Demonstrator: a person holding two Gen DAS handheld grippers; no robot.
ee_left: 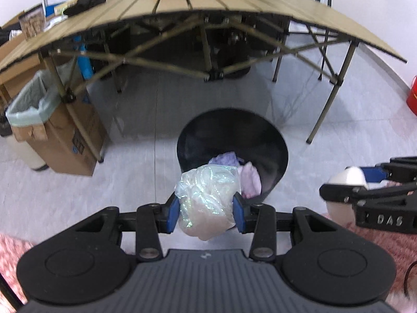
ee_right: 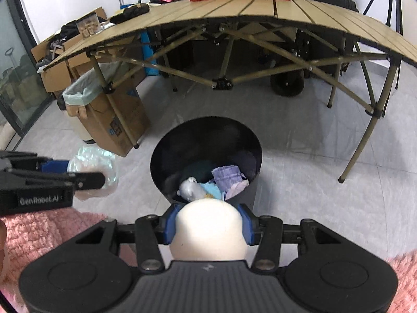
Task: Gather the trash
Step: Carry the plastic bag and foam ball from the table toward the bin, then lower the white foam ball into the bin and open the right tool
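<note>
2 pieces of trash hang above a black bin on a grey floor, each pinched in its own handheld gripper. The crumpled clear plastic bag sits squeezed between the blue pads of the left gripper, jaws closed partway on its bulk, so it bulges above and below them. The pale rounded object, smooth and egg-like, is clamped the same way in the right gripper, its sides touching both pads. Both tools tilt steeply downward, apparently to line their loads up with the bin's mouth for a drop. From the left wrist the bag overlaps the bin's near rim; from the right wrist the pale object sits just short of it, and the bag appears off to the bin's left. Inside lie purple and pink scraps and a greyish wrapper. Behind stand a slatted folding table and a lined cardboard box. Pink fuzzy sleeves edge the views.
</note>
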